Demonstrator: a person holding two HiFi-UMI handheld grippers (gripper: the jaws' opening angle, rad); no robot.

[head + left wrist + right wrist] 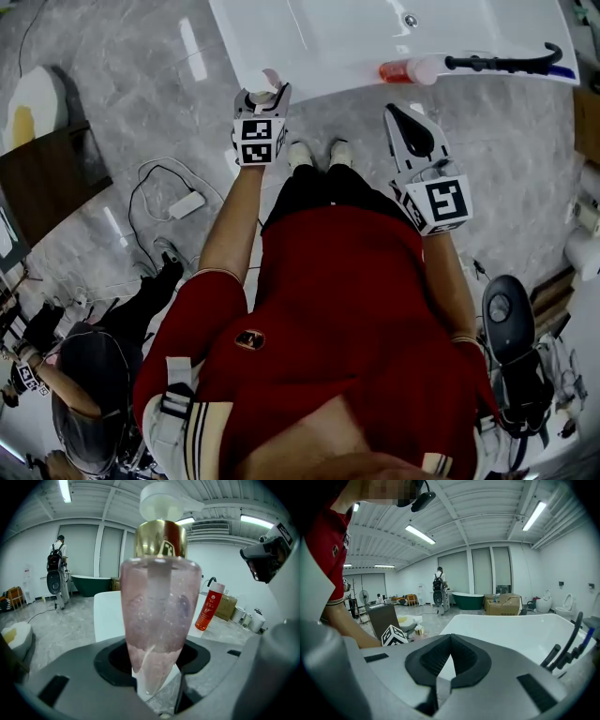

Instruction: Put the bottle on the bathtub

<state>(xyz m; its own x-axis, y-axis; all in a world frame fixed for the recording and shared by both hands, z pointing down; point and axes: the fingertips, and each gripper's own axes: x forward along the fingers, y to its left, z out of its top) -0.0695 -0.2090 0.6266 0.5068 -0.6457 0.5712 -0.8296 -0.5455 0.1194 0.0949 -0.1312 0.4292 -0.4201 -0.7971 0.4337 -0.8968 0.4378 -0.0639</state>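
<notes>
A clear pink bottle point(157, 616) with a gold collar and a white pump top stands upright between the jaws of my left gripper point(157, 667), which is shut on its lower body. In the head view my left gripper point(265, 96) holds the bottle point(269, 86) at the near rim of the white bathtub point(319, 42), by its left corner. I cannot tell whether the bottle's base touches the rim. My right gripper point(401, 114) hangs to the right, short of the tub, shut with nothing in it. In the right gripper view its pads point(436, 660) meet in front of the bathtub point(511, 630).
A red bottle point(397, 70) is on the tub's rim beside a black faucet point(502, 64); it shows upright in the left gripper view point(209, 607). Cables and a white power strip point(186, 204) lie on the grey floor at left, by a dark board point(47, 178). A person point(84, 375) crouches at lower left.
</notes>
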